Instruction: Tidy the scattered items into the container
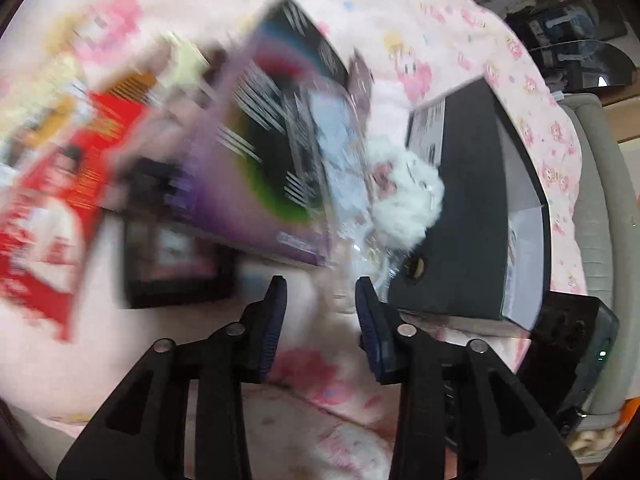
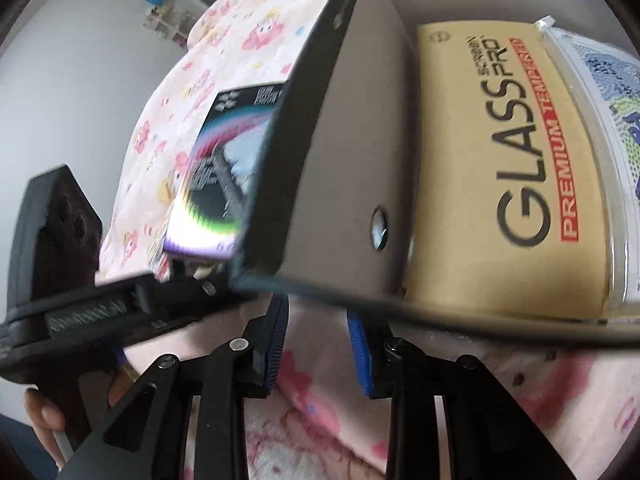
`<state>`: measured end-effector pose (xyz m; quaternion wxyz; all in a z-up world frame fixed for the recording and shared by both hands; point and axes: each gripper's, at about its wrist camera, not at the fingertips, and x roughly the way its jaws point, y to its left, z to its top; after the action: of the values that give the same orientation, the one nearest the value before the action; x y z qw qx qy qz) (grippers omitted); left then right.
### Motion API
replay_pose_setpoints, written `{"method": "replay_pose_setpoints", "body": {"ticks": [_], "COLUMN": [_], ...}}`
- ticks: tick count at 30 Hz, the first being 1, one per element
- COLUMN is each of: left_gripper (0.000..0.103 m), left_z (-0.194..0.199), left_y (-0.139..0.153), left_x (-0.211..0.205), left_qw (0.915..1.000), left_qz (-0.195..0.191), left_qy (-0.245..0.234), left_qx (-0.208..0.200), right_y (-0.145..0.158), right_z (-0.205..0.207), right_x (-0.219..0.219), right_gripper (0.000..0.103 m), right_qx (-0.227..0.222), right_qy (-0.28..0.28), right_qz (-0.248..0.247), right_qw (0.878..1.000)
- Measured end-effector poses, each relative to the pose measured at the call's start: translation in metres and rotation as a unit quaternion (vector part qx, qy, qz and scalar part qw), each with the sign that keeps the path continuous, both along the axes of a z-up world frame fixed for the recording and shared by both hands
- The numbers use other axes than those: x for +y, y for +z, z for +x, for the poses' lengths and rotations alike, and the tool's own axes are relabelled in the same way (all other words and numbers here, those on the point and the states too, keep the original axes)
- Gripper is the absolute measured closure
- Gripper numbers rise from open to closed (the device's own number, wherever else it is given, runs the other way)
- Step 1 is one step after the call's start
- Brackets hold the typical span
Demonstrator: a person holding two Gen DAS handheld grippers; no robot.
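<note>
The left wrist view is blurred by motion. My left gripper (image 1: 322, 292) is open and empty above the pink patterned sheet (image 1: 304, 368). Ahead lie a purple-and-black box (image 1: 256, 148), a clear packet (image 1: 344, 152), a white fluffy toy (image 1: 408, 196), a red packet (image 1: 52, 216) and a small black box (image 1: 176, 248). The dark container box (image 1: 476, 216) stands to the right. My right gripper (image 2: 316, 320) is open and empty, just under the container's near wall (image 2: 344, 184). Inside lie a tan GLASS PRO box (image 2: 508, 168) and a clear zip packet (image 2: 600, 92).
The purple-and-black box (image 2: 218, 172) also shows left of the container in the right wrist view. The other gripper's black body (image 2: 60, 264) and a hand (image 2: 44, 412) sit at the lower left. A grey bed edge (image 1: 608, 208) and dark shelves (image 1: 560, 20) lie to the right.
</note>
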<state>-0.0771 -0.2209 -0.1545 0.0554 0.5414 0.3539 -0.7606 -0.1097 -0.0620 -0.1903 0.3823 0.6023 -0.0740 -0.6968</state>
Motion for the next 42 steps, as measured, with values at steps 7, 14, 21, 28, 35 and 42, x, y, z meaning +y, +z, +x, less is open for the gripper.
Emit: {"method": "replay_pose_setpoints", "body": {"ticks": [7,14,21,28,35,42], "left_gripper": [0.052,0.054,0.082,0.071,0.054,0.072], "left_z": [0.024,-0.015,0.022,0.081,0.057,0.055], "left_y": [0.020,-0.013,0.004,0.001,-0.015,0.000], "left_x": [-0.049,-0.063,-0.059,-0.065,-0.090,-0.071], "left_qw": [0.9964,0.9986,0.9963,0.9970,0.9962,0.9972], "left_qz": [-0.042,0.014,0.030,0.037,0.028,0.025], "left_qy": [0.057,0.032,0.028,0.032,0.056,0.028], "left_qx": [0.046,0.041,0.076,0.060,0.060,0.064], "right_y": [0.012,0.001,-0.001,0.005,-0.021,-0.020], "right_z": [0.005,0.004,0.005,0.008,0.004,-0.001], "right_x": [-0.039,-0.049,-0.046,-0.053,-0.075,-0.074], "right_gripper": [0.077,0.077,0.077,0.076,0.055,0.051], "right_qx": [0.013,0.008,0.018,0.019,0.005,-0.023], "right_qy": [0.076,0.076,0.065,0.075,0.087,0.086], "right_qz": [-0.013,-0.002,0.006,-0.006,0.025,0.000], "right_qw": [0.997,0.997,0.998,0.997,0.996,0.996]}}
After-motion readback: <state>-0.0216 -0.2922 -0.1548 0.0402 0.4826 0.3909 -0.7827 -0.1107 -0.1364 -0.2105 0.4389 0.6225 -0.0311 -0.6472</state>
